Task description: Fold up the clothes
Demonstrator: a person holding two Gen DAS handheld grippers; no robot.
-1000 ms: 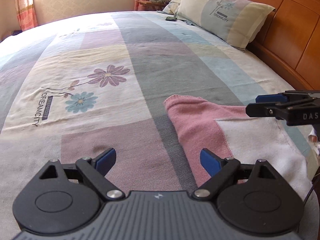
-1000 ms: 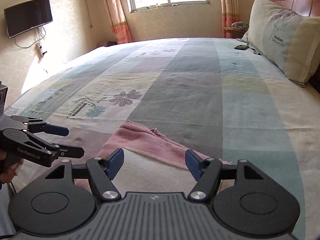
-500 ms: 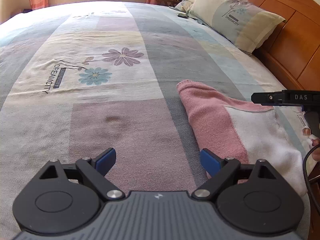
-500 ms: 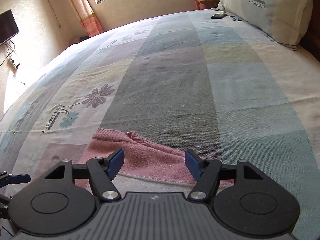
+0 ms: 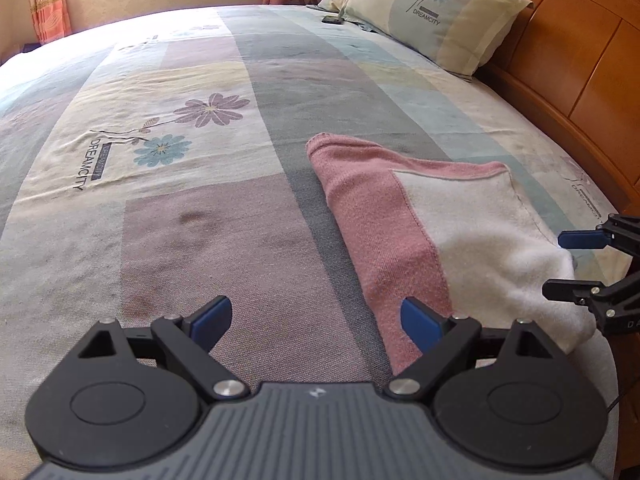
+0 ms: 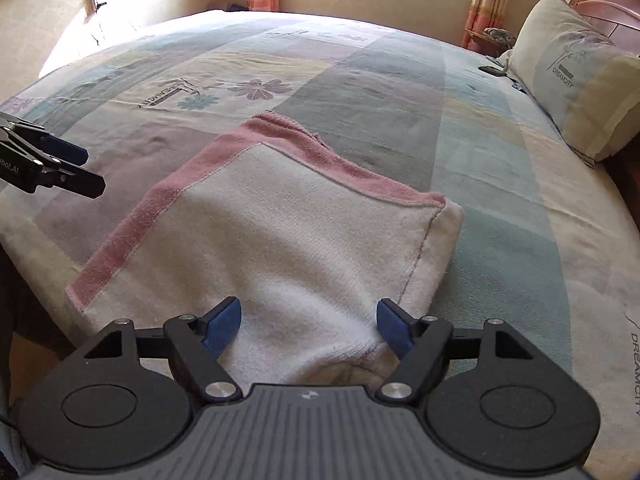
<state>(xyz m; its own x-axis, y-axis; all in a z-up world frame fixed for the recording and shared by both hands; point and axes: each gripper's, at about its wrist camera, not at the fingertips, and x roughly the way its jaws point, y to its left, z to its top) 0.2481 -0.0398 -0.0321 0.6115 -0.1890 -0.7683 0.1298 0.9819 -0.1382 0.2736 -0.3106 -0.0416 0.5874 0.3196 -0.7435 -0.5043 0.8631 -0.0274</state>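
- The left tool (image 5: 316, 320) hangs over the bed (image 5: 208, 240), its blue pads spread wide with only bedcover between them.
- The right tool (image 6: 308, 322) hangs above the near part of the garment (image 6: 280, 240); its jaws have just been opening and stand apart, with white cloth seen between the pads but not pinched by them.
- The garment is a folded knit piece, white on top with a pink band along its far and left edges as seen from the right tool.
- From the left tool, the garment (image 5: 420, 216) lies ahead and to the right, its pink side nearest and running close past the right pad.
- The garment sits flat on the bed, near the edge closest to both tools.
- In the left wrist view the right tool (image 5: 588, 268) shows at the right edge, over the garment's white near corner; whether it touches the cloth cannot be told.
- In the right wrist view the left tool (image 6: 86, 168) shows at the left edge, apart from the garment.
- A pillow (image 5: 436, 20) lies far ahead and to the right of the left tool, against the wooden headboard (image 5: 580, 56).
- A small dark object (image 5: 333, 20), too small to identify, rests on the bed just beside the pillow.
- Flower prints (image 5: 188, 124) mark the bedcover ahead and left of the left tool.
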